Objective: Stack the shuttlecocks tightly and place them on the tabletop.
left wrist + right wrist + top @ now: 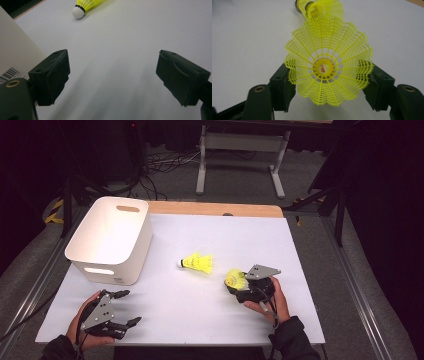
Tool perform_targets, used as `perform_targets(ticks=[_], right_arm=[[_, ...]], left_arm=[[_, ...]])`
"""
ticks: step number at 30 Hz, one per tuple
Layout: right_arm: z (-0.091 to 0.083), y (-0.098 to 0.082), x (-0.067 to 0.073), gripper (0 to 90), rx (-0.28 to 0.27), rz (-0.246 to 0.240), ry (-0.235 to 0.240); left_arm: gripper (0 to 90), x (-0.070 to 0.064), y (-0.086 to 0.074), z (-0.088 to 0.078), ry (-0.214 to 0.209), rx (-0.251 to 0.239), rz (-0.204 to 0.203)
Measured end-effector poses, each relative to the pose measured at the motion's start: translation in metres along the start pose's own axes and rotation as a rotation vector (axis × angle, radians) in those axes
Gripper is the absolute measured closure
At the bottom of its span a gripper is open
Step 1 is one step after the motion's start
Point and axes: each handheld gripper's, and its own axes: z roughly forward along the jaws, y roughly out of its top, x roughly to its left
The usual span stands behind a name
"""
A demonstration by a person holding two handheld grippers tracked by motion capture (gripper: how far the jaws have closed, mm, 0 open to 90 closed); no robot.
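- Left gripper (123, 308), lower left of the high view, rests released on the tabletop (200, 310).
- Right gripper (328, 86), lower right, grasps a yellow shuttlecock (327, 67) by its skirt.
- A second shuttlecock (197, 263) lies centre, beside the white bin (112, 240).

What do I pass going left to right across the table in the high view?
Left gripper, open → white bin → loose yellow shuttlecock on the table → second yellow shuttlecock between the right gripper's jaws → right gripper.

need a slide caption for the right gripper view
Right tool closing around a yellow shuttlecock's open skirt, second shuttlecock lying beyond.
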Motion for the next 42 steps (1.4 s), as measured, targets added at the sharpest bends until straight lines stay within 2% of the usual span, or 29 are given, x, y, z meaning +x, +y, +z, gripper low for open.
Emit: perform_targets(ticks=[7,16,26,35,38,42], right_arm=[[-0.003,-0.013,-0.005,30.6,0.059,-0.012,-0.032],[-0.007,-0.025,-0.011,29.1,0.102,-0.017,-0.061],[-0.005,-0.026,-0.009,28.0,0.145,-0.036,-0.077],[-0.014,-0.028,-0.01,26.7,0.132,-0.02,-0.079],[-0.022,-0.031,-0.012,26.1,0.11,0.002,-0.098],[-0.028,-0.034,-0.009,30.7,0.085,0.013,-0.086]], left_arm=[[12.7,0.0,0.0,0.0,-0.001,0.0,-0.003],[12.7,0.0,0.0,0.001,-0.003,0.005,-0.002],[12.7,0.0,-0.001,0.001,-0.004,0.006,0.0],[12.6,0.0,0.0,0.001,-0.004,0.009,0.008],[12.5,0.001,0.001,0.002,-0.003,0.005,0.011],[12.5,0.001,0.002,0.004,-0.005,0.009,0.013]])
